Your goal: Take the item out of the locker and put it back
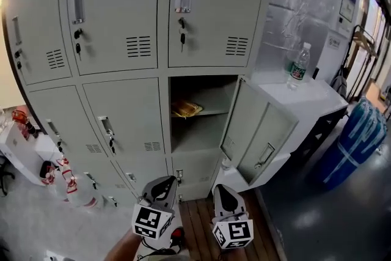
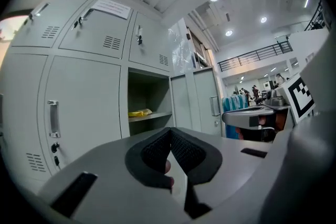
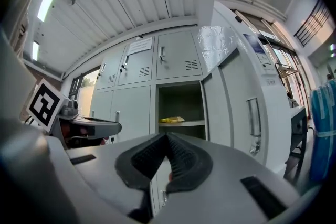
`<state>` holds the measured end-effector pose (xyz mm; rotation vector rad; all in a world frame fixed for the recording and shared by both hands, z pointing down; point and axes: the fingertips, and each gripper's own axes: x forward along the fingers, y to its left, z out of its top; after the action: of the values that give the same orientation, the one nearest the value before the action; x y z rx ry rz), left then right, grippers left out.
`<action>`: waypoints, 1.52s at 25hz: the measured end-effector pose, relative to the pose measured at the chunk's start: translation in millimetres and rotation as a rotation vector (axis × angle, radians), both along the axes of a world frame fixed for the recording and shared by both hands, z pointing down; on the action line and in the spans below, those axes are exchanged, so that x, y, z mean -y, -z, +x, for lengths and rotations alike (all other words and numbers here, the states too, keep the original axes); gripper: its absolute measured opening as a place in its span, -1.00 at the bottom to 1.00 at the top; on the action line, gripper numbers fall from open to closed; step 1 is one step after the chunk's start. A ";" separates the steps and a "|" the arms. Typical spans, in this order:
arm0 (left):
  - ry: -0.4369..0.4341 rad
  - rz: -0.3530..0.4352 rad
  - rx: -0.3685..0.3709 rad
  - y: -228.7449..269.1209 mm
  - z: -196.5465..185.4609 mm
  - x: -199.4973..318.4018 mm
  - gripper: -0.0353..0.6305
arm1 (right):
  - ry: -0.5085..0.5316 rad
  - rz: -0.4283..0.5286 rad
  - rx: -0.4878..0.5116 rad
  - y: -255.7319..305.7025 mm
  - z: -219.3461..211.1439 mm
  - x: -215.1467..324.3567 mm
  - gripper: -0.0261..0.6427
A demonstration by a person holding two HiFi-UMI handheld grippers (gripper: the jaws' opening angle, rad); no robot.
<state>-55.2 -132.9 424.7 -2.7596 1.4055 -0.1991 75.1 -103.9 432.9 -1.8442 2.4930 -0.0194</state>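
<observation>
A flat yellow packet (image 1: pixel 187 109) lies on the shelf inside the open locker (image 1: pixel 201 131) in the middle row. The locker's door (image 1: pixel 256 131) is swung out to the right. Both grippers hang low in front of the cabinet, well short of the opening. My left gripper (image 1: pixel 160 186) is shut with nothing in it, and so is my right gripper (image 1: pixel 223 192) beside it. In the left gripper view the packet (image 2: pixel 139 112) shows above the closed jaws of the left gripper (image 2: pixel 170 139). In the right gripper view the packet (image 3: pixel 171 119) sits just above the right gripper (image 3: pixel 167 140).
Closed lockers with handles and keys surround the open one. A water bottle (image 1: pixel 297 64) stands on a white table (image 1: pixel 317 98) to the right, with blue water barrels (image 1: pixel 360 131) beyond. Bottles (image 1: pixel 67 183) and a white stand sit at the lower left.
</observation>
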 end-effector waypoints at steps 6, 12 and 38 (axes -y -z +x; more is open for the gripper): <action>-0.036 0.014 0.027 2.9 9.2 69.5 -0.83 | -0.021 -0.011 0.015 -1.3 0.1 64.5 -0.87; -0.032 0.048 0.103 13.7 16.6 124.0 -0.83 | -0.045 -0.016 0.025 -3.9 4.7 102.3 -0.87; 0.053 0.164 0.649 11.2 51.8 226.8 -0.35 | -0.070 -0.045 0.055 -16.6 15.6 126.4 -0.87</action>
<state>-3.4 -359.6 413.4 -2.2141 1.2353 -0.8463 90.7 -230.3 449.4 -1.9186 2.4100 -0.1229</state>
